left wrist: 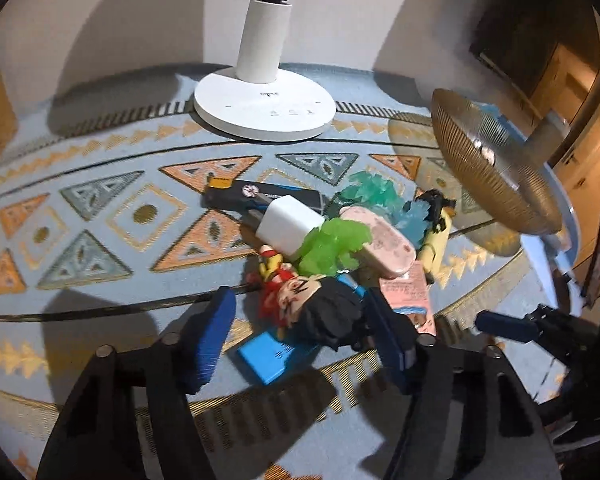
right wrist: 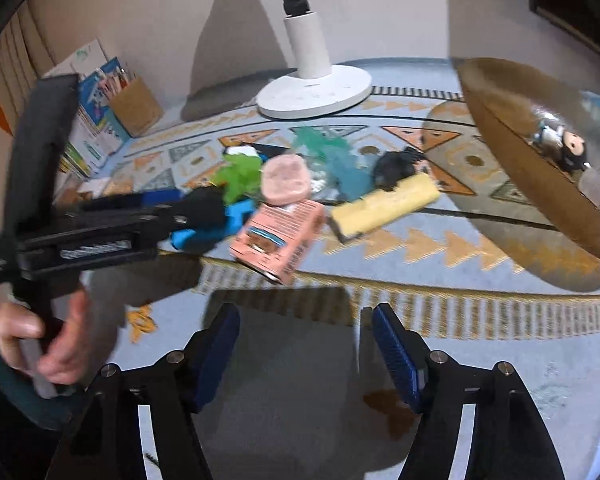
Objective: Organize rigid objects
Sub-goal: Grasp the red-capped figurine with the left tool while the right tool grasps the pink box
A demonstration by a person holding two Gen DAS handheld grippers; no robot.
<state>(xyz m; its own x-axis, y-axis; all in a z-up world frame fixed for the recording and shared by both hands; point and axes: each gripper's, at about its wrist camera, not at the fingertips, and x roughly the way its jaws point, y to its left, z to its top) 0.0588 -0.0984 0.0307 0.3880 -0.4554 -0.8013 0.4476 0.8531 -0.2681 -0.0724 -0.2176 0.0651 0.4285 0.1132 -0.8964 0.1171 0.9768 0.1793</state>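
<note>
A pile of small objects lies on the patterned cloth: a black-haired figurine [left wrist: 324,312], a white charger cube [left wrist: 290,224], green [left wrist: 332,246] and teal [left wrist: 374,192] crystal pieces, a pink oval case [left wrist: 380,240], a pink box [right wrist: 278,236], a blue box [left wrist: 266,356] and a yellow figure [right wrist: 384,212]. My left gripper [left wrist: 300,336] is open, its blue pads on either side of the figurine. My right gripper [right wrist: 306,344] is open and empty, short of the pile. A ribbed glass bowl [right wrist: 520,184] at the right holds a small figure [right wrist: 568,148].
A white lamp base [left wrist: 264,110] stands behind the pile. A cardboard holder and booklets [right wrist: 100,116] stand at the back left in the right wrist view. A brown stain [right wrist: 392,412] marks the cloth near my right gripper.
</note>
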